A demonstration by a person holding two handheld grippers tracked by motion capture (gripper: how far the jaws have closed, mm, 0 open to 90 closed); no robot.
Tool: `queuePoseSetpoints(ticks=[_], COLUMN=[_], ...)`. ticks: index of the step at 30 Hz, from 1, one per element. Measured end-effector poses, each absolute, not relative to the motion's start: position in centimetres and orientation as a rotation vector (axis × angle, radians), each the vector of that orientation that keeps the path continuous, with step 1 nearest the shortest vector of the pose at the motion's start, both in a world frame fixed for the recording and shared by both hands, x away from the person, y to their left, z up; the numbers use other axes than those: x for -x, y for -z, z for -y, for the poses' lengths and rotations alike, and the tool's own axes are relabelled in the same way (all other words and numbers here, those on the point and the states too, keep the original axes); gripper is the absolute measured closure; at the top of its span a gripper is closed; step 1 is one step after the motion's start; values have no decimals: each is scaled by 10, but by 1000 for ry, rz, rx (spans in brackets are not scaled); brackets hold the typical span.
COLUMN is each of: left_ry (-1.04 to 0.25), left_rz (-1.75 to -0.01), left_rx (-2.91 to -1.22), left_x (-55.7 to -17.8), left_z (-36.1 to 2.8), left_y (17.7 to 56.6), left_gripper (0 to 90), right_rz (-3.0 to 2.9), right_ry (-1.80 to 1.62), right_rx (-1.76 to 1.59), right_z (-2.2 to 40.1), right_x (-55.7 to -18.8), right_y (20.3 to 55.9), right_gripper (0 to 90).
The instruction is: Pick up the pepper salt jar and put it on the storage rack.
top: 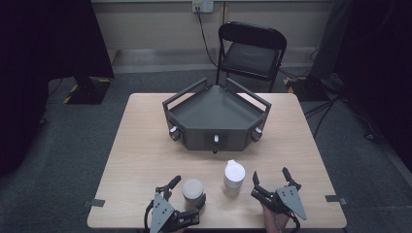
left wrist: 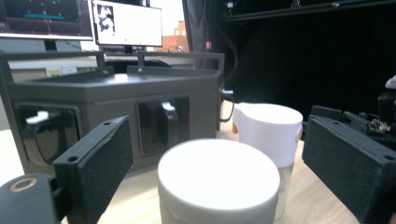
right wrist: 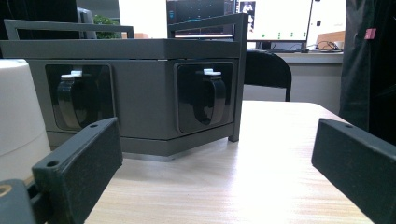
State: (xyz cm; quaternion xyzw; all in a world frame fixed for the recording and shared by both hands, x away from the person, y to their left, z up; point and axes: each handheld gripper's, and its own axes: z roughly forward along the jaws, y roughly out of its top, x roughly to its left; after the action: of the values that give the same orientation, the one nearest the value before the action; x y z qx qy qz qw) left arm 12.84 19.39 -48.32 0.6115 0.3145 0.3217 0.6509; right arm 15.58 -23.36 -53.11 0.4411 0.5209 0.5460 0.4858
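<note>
Your left gripper sits at the near left of the table, its jaws set around the short jar with the flat pale lid. In the left gripper view that jar stands between the two black jaws with a gap on either side, so the pads do not press on it: the tool is open about the jar, not gripping it.

Just to the right of the short jar, and a little further from you, stands the tall jar with the white spouted cap. In the left gripper view the tall jar rises just behind the short one, close to it; whether they touch you cannot tell.

Behind both, in the middle of the table, is the grey angled cabinet, its three front faces each carrying a knob and turned toward you.

Your right gripper lies at the near right, just beside the tall jar and apart from it. Its jaws stand wide open with bare table between them; in the right gripper view the tall jar shows at the left edge, outside the left jaw, and the cabinet faces you beyond.
</note>
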Motion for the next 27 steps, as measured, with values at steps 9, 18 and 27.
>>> queuePoseSetpoints(ticks=[9,18,27], left_ry=[-676,-648,-650], left_rz=[-734,-736,-751], left_rx=[-1424,-1435,-1439], left_x=[-135,-138,-140], left_z=[-195,-198,-196], left_y=[493,497,500], left_gripper=[215,272,324], right_rz=[-1267,-1267,-1268], right_ry=[-1328,-1329,-1329], right_rx=[-1073,-1073,-1074], right_z=[234,234,234], right_x=[-156,-156,-156], right_y=[531,531,531], right_gripper=[7,7,8])
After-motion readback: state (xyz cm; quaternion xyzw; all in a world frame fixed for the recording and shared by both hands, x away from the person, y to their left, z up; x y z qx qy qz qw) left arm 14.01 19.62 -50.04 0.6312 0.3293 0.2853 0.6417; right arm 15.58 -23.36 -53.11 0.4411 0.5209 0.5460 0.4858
